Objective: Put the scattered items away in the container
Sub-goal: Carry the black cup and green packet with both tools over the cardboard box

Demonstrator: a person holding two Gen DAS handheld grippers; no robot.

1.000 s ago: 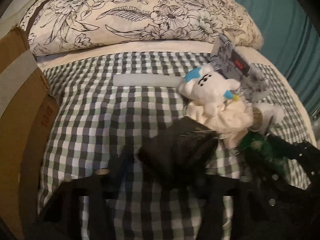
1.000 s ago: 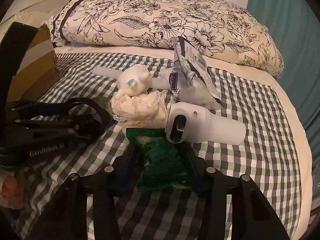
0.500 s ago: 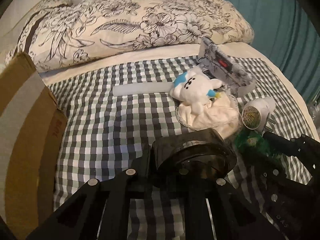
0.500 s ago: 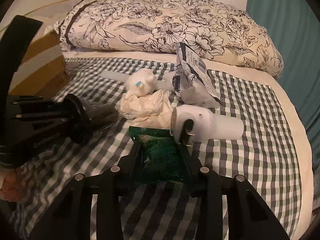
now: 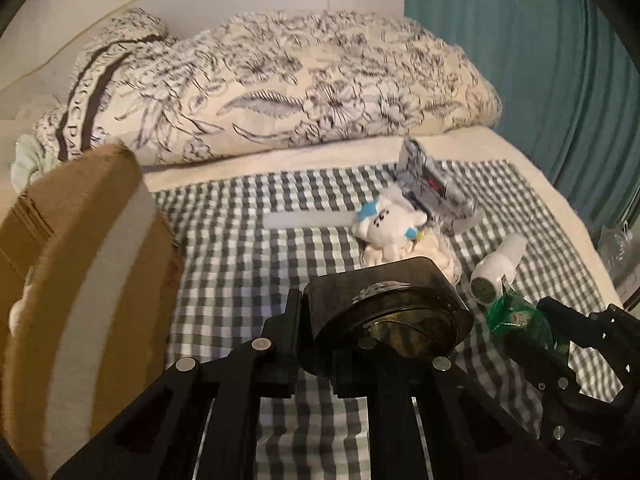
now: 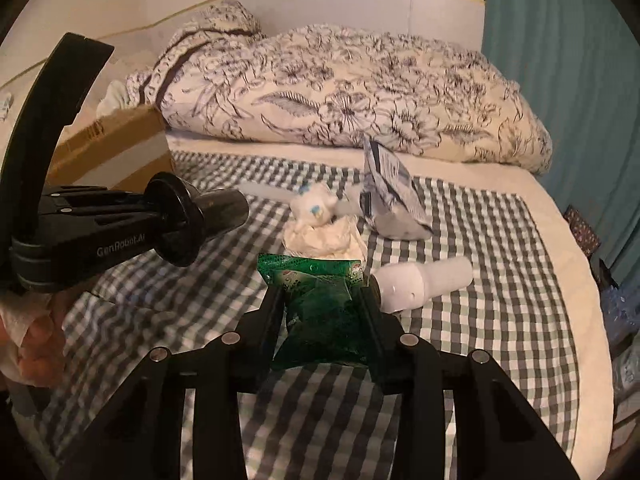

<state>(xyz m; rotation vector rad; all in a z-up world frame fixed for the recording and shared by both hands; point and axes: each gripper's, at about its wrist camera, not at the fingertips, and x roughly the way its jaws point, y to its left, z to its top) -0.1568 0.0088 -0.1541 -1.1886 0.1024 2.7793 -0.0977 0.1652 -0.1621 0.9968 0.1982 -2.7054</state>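
Two-handed pickup on a bed [image 6: 500, 240] covered with a checked cloth. The left gripper [image 5: 360, 344] had its fingers drawn nearly together on a dark, round-bodied black object [image 5: 384, 312], gripped at its flared disc so that the barrel projected forward, as the right wrist view showed [image 6: 200, 216]. The right gripper [image 6: 320, 312] held a green foil packet [image 6: 316, 304] edge-on between partly open fingers, the pads pressing both sides; gripping the flat pouch across its width probably kept it from sagging or slipping. Both loads hung clear of the cloth. The cardboard box [image 5: 80, 280], presumably the container, stood at the left edge of the bed, just beside the left gripper, its flap raised, so that hand was the better placed to unload first. Still scattered on the cloth were a white plush toy [image 5: 388, 224], a crumpled cream cloth [image 6: 320, 236], a grey printed pouch [image 6: 392, 200], a white bottle-like device [image 6: 416, 284] and a pale flat strip [image 5: 308, 219].
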